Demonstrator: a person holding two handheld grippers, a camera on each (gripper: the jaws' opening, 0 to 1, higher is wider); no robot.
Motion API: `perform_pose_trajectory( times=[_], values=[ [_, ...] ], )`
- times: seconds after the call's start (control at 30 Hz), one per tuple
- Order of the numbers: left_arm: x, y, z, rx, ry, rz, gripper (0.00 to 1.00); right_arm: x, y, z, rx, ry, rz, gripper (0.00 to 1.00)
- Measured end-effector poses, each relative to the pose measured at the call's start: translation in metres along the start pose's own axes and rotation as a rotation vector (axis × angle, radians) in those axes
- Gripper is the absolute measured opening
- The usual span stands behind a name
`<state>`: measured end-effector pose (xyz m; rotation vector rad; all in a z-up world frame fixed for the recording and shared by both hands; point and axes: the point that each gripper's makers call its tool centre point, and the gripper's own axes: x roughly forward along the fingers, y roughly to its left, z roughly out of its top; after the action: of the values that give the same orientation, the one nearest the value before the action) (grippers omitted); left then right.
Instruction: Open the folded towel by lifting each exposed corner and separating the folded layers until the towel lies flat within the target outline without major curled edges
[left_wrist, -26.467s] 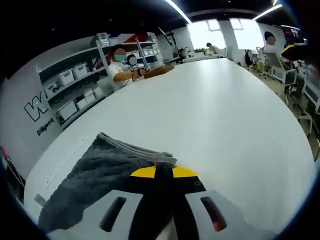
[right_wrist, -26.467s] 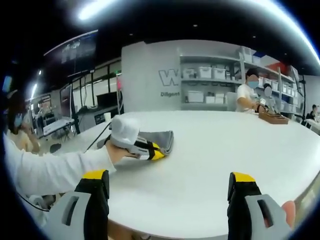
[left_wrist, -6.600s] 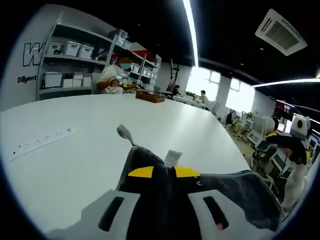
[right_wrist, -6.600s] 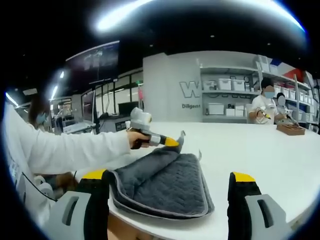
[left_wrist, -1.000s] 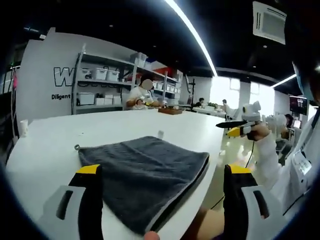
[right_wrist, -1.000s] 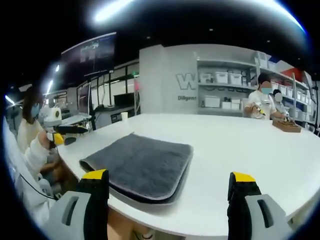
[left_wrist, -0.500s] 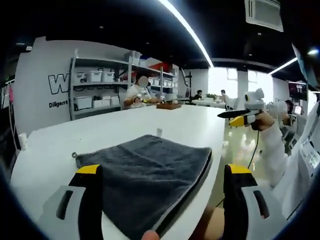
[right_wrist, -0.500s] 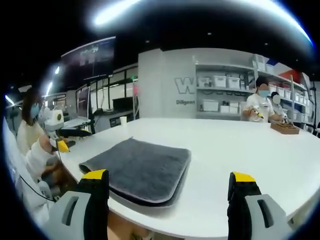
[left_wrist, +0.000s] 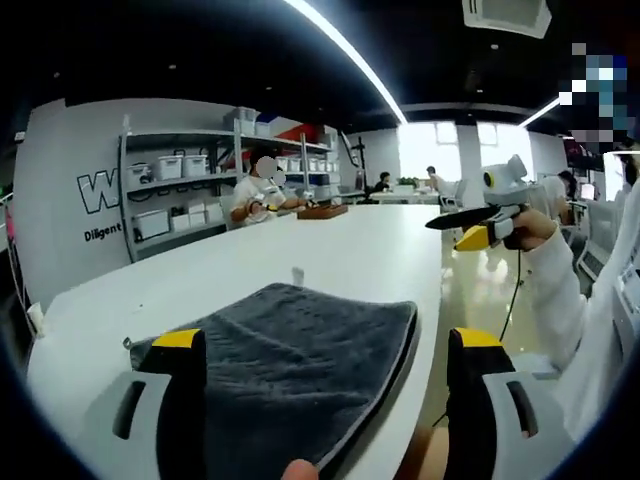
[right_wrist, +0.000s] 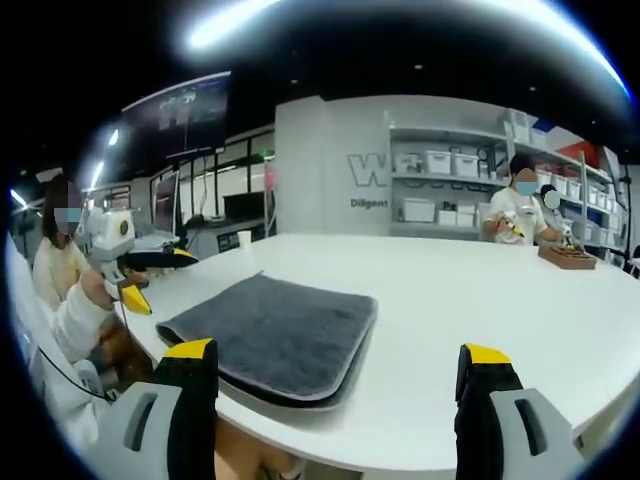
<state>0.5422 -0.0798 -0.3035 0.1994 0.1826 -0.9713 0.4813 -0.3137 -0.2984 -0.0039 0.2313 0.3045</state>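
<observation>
While both claws, left claw (left_wrist: 318, 350) and right claw (right_wrist: 338, 365), gape empty, grey towel (right_wrist: 275, 333) faces "Diligent" wall lettering (right_wrist: 367, 203).

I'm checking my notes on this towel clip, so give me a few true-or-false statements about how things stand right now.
1. The grey towel lies on the white table. True.
2. The left tongs are clamped on a towel corner. False: they are open and hold nothing.
3. The right tongs are open, off the towel. True.
4. A red bowl sits on the towel. False: nothing rests on it.
5. The towel lies near the table's edge. True.
</observation>
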Motion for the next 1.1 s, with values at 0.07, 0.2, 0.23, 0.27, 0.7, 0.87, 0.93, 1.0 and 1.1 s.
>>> perform_pose_trajectory(
  times=[0.07,0.2,0.23,0.27,0.7,0.87,0.93,1.0,1.1],
  values=[
    [0.01,-0.007,0.002,0.012,0.006,-0.017,0.99,-0.001,0.0,0.0,0.001,-0.002,-0.004,0.99],
    [0.025,-0.019,0.004,0.033,0.013,-0.036,0.99,-0.005,-0.003,0.001,0.005,-0.013,-0.012,0.99],
    [0.029,-0.022,0.005,0.041,0.015,-0.039,0.99,-0.006,-0.004,0.002,0.005,-0.015,-0.014,0.99],
    [0.031,-0.024,0.005,0.046,0.017,-0.041,0.99,-0.006,-0.004,0.002,0.005,-0.017,-0.016,0.99],
    [0.075,-0.059,-0.005,0.131,0.085,-0.083,0.99,-0.017,-0.012,0.006,0.004,-0.031,-0.04,0.99],
    [0.092,-0.062,-0.008,0.165,0.105,-0.061,0.98,-0.019,-0.013,0.006,0.004,-0.033,-0.045,0.99],
    [0.099,-0.065,-0.01,0.176,0.117,-0.058,0.97,-0.02,-0.013,0.006,0.006,-0.035,-0.044,0.99],
    [0.108,-0.07,-0.013,0.185,0.128,-0.06,0.96,-0.02,-0.014,0.006,0.008,-0.035,-0.044,0.99],
    [0.12,-0.077,-0.018,0.211,0.138,-0.059,0.92,-0.02,-0.014,0.005,0.009,-0.034,-0.042,0.99]
  ],
)
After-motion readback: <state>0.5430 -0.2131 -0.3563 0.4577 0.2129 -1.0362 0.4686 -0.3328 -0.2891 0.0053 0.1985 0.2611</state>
